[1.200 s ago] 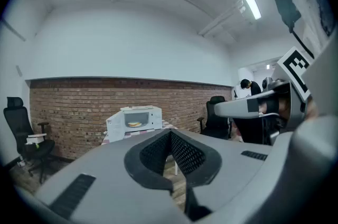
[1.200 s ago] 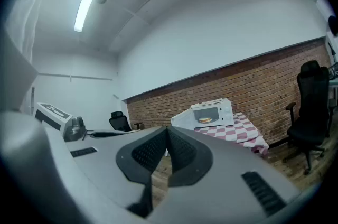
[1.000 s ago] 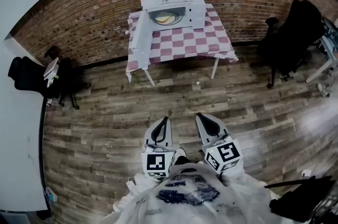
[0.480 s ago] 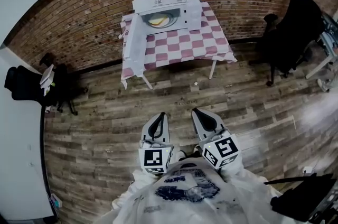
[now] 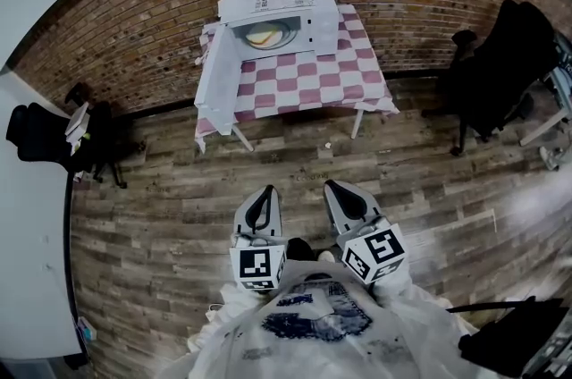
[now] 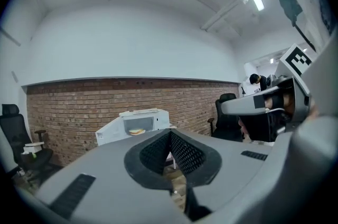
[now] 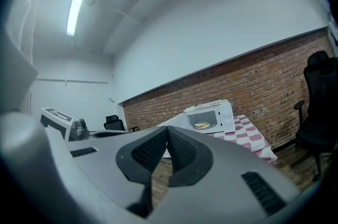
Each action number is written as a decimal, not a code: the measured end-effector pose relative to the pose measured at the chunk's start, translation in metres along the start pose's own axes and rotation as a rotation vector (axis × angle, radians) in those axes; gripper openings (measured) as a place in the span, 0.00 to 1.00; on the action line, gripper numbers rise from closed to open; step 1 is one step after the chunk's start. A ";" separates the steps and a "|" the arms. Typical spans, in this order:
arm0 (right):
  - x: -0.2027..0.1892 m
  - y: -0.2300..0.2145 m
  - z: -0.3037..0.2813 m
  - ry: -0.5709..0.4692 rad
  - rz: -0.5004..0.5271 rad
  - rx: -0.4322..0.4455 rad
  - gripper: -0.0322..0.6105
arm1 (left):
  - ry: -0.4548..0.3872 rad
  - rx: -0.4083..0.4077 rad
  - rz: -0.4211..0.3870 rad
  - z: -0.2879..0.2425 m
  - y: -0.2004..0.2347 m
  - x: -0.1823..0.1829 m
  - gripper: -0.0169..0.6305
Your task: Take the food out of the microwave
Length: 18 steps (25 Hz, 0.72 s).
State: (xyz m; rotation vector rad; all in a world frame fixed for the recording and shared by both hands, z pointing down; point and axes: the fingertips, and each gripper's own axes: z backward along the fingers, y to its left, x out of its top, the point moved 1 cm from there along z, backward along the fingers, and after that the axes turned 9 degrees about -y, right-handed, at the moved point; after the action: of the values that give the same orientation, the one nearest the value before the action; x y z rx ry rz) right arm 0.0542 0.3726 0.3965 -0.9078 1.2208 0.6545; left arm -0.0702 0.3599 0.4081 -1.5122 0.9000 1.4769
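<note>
Head view: white microwave (image 5: 281, 11) sits on a table with a pink-and-white checked cloth (image 5: 313, 78) against the brick wall (image 5: 134, 37), door (image 5: 219, 73) swung wide open to its left. Food (image 5: 264, 33), pale yellow on a plate, is inside the cavity, not taken out. Left gripper (image 5: 265, 189) and right gripper (image 5: 332, 187) are side by side low in frame, near the person's torso, over the wood floor (image 5: 179, 216), well apart from the table. Only this view shows the floor gap between the grippers and the table, plus black office chairs at far right (image 5: 500, 55) and far left (image 5: 40, 131).

Left gripper view: jaws pressed together at the tips, nothing between them. The microwave is straight ahead beyond the tips, with the food visible in the open cavity. This view alone catches the right gripper's marker cube (image 6: 298, 59) at the right edge and a person (image 6: 255, 79) in the far background.

Right gripper view: jaws also clenched, tips meeting, empty. The microwave is off to the right of the tips, and the food shows here too. A ceiling strip light (image 7: 76, 6) is up left and the left gripper's body is at the left edge.
</note>
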 end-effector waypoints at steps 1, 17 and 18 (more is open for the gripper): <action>0.000 -0.003 -0.003 0.002 -0.003 0.004 0.07 | 0.005 0.005 0.001 -0.003 0.001 -0.001 0.04; 0.000 -0.073 -0.118 0.027 0.018 -0.041 0.07 | -0.024 -0.009 -0.020 -0.134 0.068 -0.012 0.04; 0.001 -0.076 -0.131 0.027 0.020 -0.041 0.07 | -0.028 -0.013 -0.023 -0.144 0.074 -0.011 0.04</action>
State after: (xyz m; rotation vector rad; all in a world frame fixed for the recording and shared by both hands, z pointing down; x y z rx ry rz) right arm 0.0525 0.2216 0.4022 -0.9418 1.2461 0.6871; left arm -0.0792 0.1976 0.4102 -1.5026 0.8547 1.4864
